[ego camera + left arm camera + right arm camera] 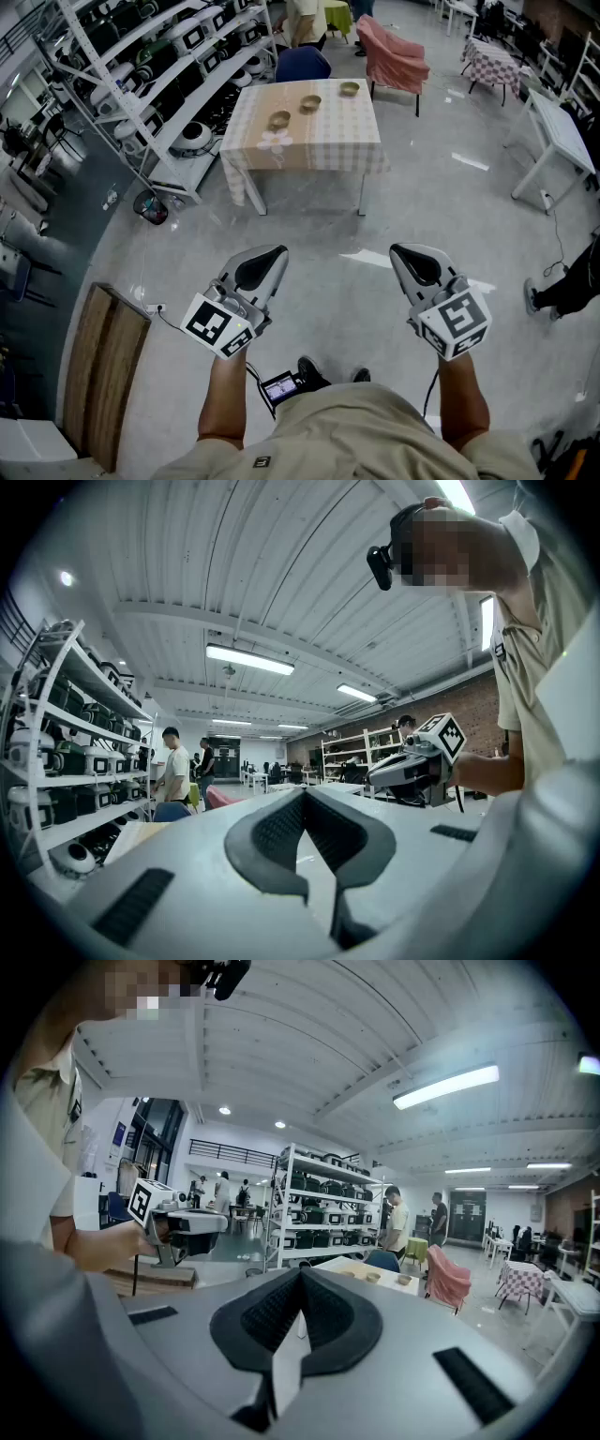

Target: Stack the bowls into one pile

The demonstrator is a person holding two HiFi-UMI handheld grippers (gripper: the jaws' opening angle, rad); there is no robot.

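Head view: bowls (310, 103) tiny, distant; left gripper (277, 251), right gripper (397, 250) closed.

A glossy grey floor (431, 197) spreads beneath a white ribbed ceiling (281, 574) hung with strip lights (248, 658). White shelving racks (150, 66) line the left side. A checked-cloth surface (309, 141) stands centrally, a pink-draped chair (394, 56) behind it. One far wall is brick (473, 700).

3 bowls (279, 119) (310, 103) (350, 89) (all on 1 checked table (319, 142)), 2 grippers (261, 266) (418, 263), 1 blue chair (302, 64), 1 pink-draped chair (394, 58)
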